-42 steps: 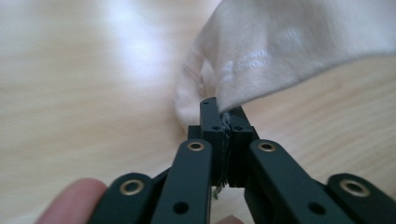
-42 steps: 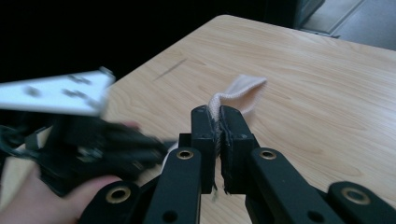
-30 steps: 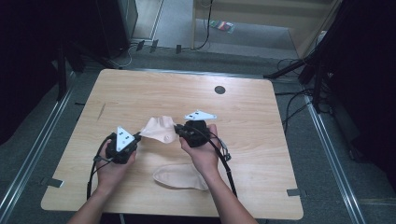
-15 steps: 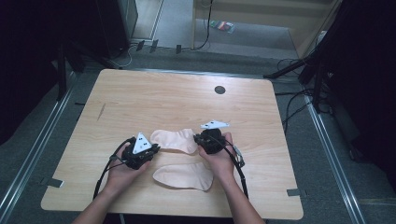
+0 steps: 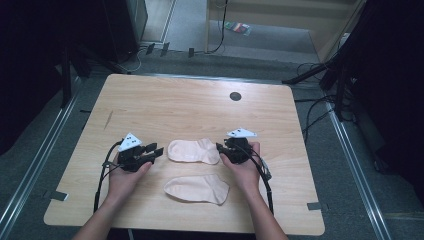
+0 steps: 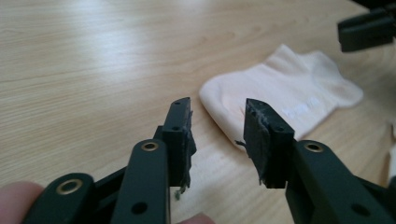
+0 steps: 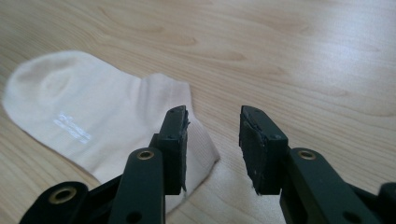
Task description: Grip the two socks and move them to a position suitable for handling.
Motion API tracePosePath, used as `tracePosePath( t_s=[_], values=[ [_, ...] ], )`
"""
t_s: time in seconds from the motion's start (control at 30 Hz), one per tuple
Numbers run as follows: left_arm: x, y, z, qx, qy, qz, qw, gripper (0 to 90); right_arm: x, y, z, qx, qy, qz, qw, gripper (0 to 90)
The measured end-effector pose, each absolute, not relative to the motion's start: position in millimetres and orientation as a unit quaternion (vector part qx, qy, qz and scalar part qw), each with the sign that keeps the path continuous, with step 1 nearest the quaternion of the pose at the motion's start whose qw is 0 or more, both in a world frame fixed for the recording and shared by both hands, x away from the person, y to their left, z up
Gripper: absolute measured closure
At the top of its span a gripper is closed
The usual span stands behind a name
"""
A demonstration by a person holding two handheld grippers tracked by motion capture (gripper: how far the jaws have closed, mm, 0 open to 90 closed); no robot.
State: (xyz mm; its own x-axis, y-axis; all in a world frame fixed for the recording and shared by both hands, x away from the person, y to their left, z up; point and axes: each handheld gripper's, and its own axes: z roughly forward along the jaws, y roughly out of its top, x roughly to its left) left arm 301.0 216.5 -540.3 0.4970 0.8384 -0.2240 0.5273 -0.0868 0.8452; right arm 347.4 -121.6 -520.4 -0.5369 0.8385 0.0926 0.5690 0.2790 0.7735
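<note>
Two pale cream ankle socks lie flat on the wooden table (image 5: 190,107). The upper sock (image 5: 193,150) stretches between my two grippers; the lower sock (image 5: 197,188) rests nearer the front edge. My left gripper (image 5: 157,152) is open just off the upper sock's toe end (image 6: 280,100), with nothing between its fingers. My right gripper (image 5: 220,148) is open at the sock's cuff end (image 7: 93,116), the cuff corner lying under its left jaw. In the left gripper view, the right gripper's jaw tips (image 6: 366,30) show at the top right.
A small dark round hole (image 5: 235,96) sits near the table's far edge. Cables (image 5: 102,177) trail from both grippers toward the front edge. Dark floor, cables and stands surround the table.
The upper sock has come down from being held bunched above the table to lying flat. Both grippers have let go of it and moved apart to its two ends.
</note>
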Motion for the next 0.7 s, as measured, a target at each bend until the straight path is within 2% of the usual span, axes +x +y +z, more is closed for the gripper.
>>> tracePosePath(
  t_s=[0.23, 0.4, 0.6, 0.7],
  values=[
    [321.4, 200.7, -539.1, 0.733, 0.48, 0.146, 0.459, 54.7, 347.1, -120.7, -522.5, 0.45, 0.784, 0.394, 0.164, 58.6],
    [328.5, 188.7, -547.6, 0.737, 0.492, 0.132, 0.445, 55.8, 349.6, -116.6, -533.1, 0.447, 0.793, 0.385, 0.155, 55.5],
    [329.7, 185.8, -548.5, 0.734, 0.502, 0.142, 0.434, 67.6, 348.1, -111.3, -538.8, 0.441, 0.797, 0.382, 0.156, 60.8],
    [329.4, 185.9, -548.8, 0.74, 0.501, 0.137, 0.427, 77.2, 346.6, -109.7, -541.1, 0.435, 0.799, 0.382, 0.16, 66.5]
  ],
)
